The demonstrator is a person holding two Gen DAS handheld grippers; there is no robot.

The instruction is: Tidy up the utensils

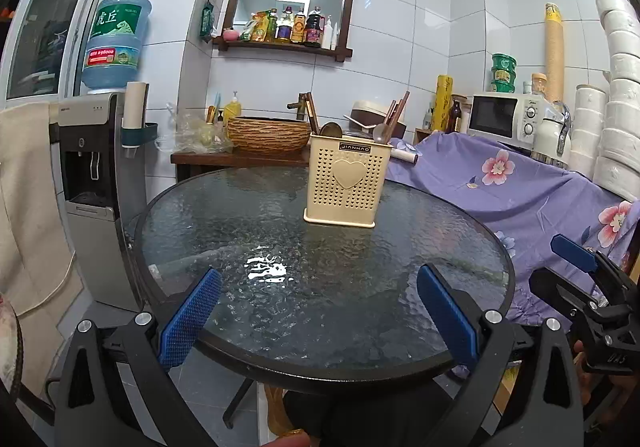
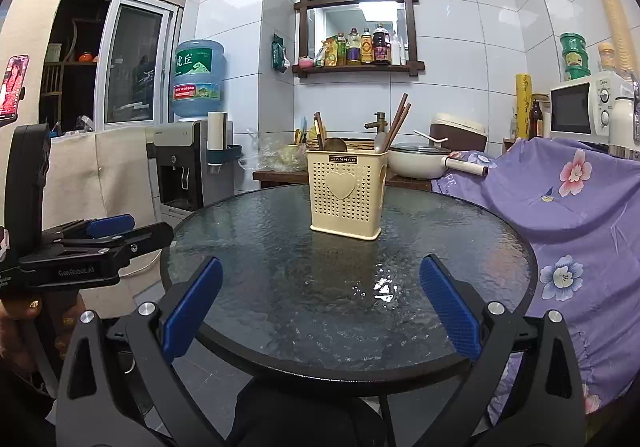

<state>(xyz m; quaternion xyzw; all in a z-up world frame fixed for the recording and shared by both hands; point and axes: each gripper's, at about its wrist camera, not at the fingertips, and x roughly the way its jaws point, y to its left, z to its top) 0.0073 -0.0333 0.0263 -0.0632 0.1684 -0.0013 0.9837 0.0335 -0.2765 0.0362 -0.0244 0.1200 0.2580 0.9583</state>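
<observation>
A cream perforated utensil holder (image 1: 345,180) with a heart on its front stands upright on the far part of the round glass table (image 1: 240,231). Brown chopsticks (image 1: 400,109) and spoons (image 1: 331,130) stick out of its top. It also shows in the right wrist view (image 2: 347,194), with chopsticks (image 2: 398,118) in it. My left gripper (image 1: 320,311) is open and empty over the table's near edge. My right gripper (image 2: 320,307) is open and empty over the near edge too. Each gripper shows at the side of the other's view.
A purple flowered cloth (image 1: 532,191) covers furniture right of the table. A water dispenser (image 1: 100,167) stands to the left. Behind the table are a woven basket (image 1: 268,133), a pot (image 2: 416,159), a microwave (image 1: 504,115) and stacked white bowls (image 1: 620,87).
</observation>
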